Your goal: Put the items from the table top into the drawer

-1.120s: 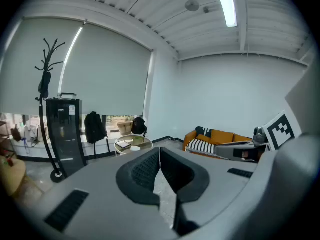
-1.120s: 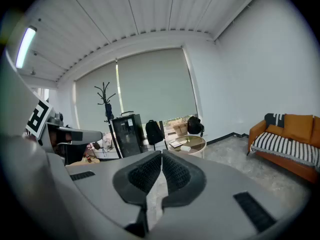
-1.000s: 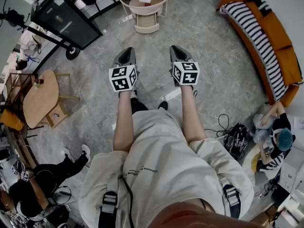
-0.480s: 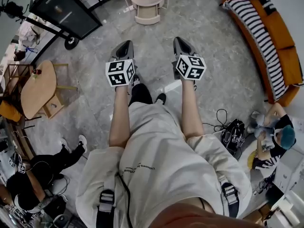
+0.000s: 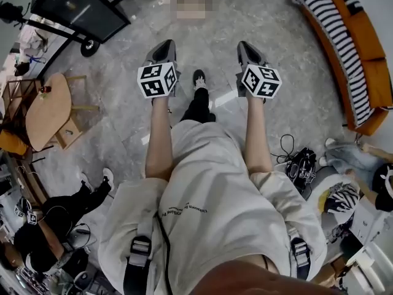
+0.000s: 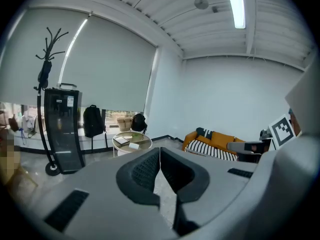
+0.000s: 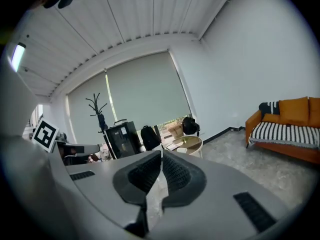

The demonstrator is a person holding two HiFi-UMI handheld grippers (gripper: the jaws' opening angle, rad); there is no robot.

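Both grippers are held out in front of me over the grey stone floor, side by side. My left gripper point(image 5: 161, 49) is shut with nothing between its pads, and the left gripper view shows the left gripper point(image 6: 159, 151) with its tips touching. My right gripper point(image 5: 247, 49) is shut and empty too, as the right gripper point(image 7: 161, 156) shows in its own view. Far ahead stands a small round table point(image 6: 131, 142) with a few flat items on its top; the same round table point(image 7: 186, 144) appears in the right gripper view. I cannot make out a drawer.
An orange sofa point(image 5: 347, 48) with a striped blanket runs along the right. A black wheeled cabinet point(image 5: 77, 11) and a wooden table point(image 5: 46, 118) stand on the left. A black bag point(image 5: 304, 174) and a seated person point(image 5: 368, 183) are at the right, and another person point(image 5: 49, 232) is at the lower left.
I have walked forward: the round table has slid up to the top edge of the head view. Both grippers moved along with me and stand slightly further apart. A foot has stepped forward between them.
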